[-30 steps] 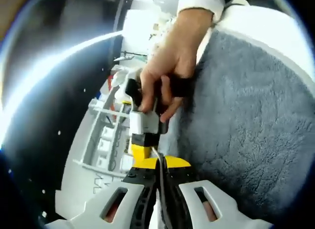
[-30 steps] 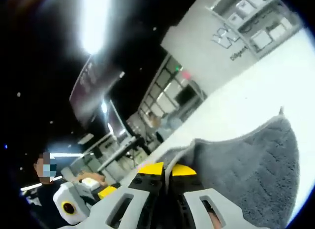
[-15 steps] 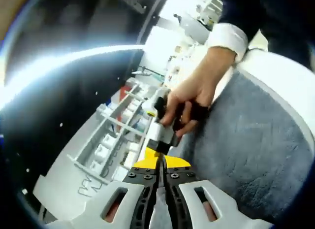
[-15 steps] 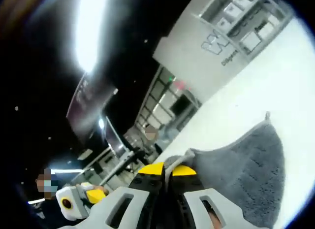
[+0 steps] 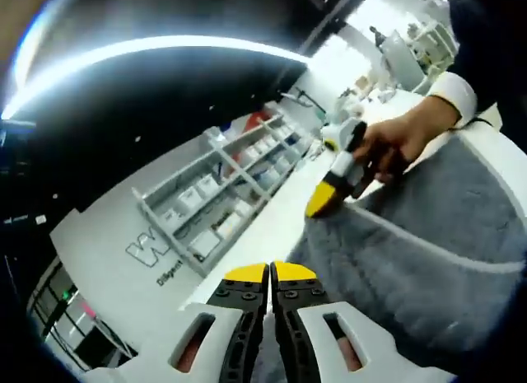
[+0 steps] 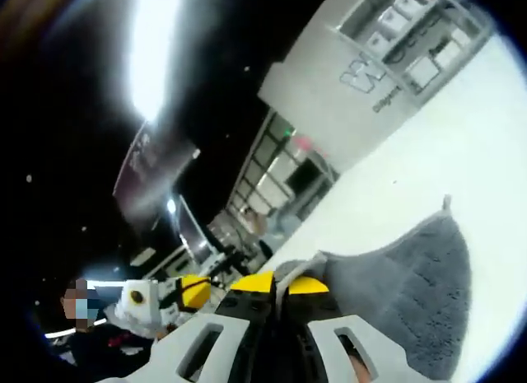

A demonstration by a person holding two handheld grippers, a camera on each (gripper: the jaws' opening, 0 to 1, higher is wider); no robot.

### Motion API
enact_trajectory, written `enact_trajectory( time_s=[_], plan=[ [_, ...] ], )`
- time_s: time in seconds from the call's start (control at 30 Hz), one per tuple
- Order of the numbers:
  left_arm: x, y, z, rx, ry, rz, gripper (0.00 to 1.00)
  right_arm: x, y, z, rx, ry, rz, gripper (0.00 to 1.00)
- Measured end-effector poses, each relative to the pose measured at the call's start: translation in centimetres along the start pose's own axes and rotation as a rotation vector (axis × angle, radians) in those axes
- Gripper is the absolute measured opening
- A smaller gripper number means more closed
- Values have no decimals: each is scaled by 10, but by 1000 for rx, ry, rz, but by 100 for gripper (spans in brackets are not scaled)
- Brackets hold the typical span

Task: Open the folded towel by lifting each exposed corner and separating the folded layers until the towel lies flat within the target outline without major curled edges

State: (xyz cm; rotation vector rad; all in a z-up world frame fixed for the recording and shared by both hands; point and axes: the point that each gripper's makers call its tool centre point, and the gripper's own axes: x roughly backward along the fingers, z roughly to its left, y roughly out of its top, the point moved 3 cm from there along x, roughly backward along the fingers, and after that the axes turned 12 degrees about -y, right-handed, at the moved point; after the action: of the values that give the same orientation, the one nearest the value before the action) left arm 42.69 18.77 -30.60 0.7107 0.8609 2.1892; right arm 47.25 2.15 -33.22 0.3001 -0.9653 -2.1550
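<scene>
The grey towel [image 5: 428, 259] hangs lifted above the white table [image 5: 504, 156], its top edge stretched between both grippers. My left gripper [image 5: 270, 273] is shut, yellow tips together, with the towel's edge running out from between them. A hand [image 5: 399, 144] holds my right gripper [image 5: 323, 200], pinched on the towel's far corner. In the right gripper view, my right gripper [image 6: 278, 283] is shut on a fold of the towel [image 6: 408, 292], which drapes down to the right over the table [image 6: 445, 161]. The left gripper [image 6: 193, 289] shows at the lower left.
White shelving [image 5: 226, 193] with small boxes stands against a lettered wall behind the table. A bright ceiling light strip [image 6: 152, 45] runs overhead. A glazed room front [image 6: 288, 173] lies beyond the table's far edge.
The two grippers have drawn apart: the hand with the right gripper moved away to the upper right in the left gripper view, and the towel's edge now spans between them.
</scene>
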Motion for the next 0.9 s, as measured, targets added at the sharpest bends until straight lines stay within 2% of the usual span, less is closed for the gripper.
enact_trajectory(
  time_s=[0.07,0.1,0.13,0.23,0.37,0.5,0.53,0.6,0.63,0.67,0.8,0.9],
  plan=[
    [-1,-18,3,75,-30,63,1,1,0,0,7,-2,3,0],
    [-1,-28,2,120,-59,109,1,2,0,-1,47,-19,6,0],
    [0,-34,4,132,-57,134,1,3,0,-2,85,-31,6,0],
    [5,-42,2,202,-94,143,1,4,-2,-2,157,-52,17,0],
    [14,-39,-3,240,-106,127,1,4,-3,-2,157,-45,23,0],
    [20,-50,-5,328,-131,135,1,3,-7,0,174,-43,40,0],
    [23,-54,-9,357,-137,169,1,3,-7,2,184,-45,41,0],
    [31,-62,-12,339,-131,234,1,4,-8,3,196,-45,40,0],
    [34,-65,-13,358,-127,261,1,3,-8,3,197,-42,40,0],
    [38,-68,-16,413,-131,302,1,3,-8,4,191,-36,42,0],
    [42,-55,-3,434,-126,335,1,3,-9,5,169,-26,51,0],
    [33,-48,23,474,-102,341,1,6,-7,7,171,-24,45,0]
  ],
)
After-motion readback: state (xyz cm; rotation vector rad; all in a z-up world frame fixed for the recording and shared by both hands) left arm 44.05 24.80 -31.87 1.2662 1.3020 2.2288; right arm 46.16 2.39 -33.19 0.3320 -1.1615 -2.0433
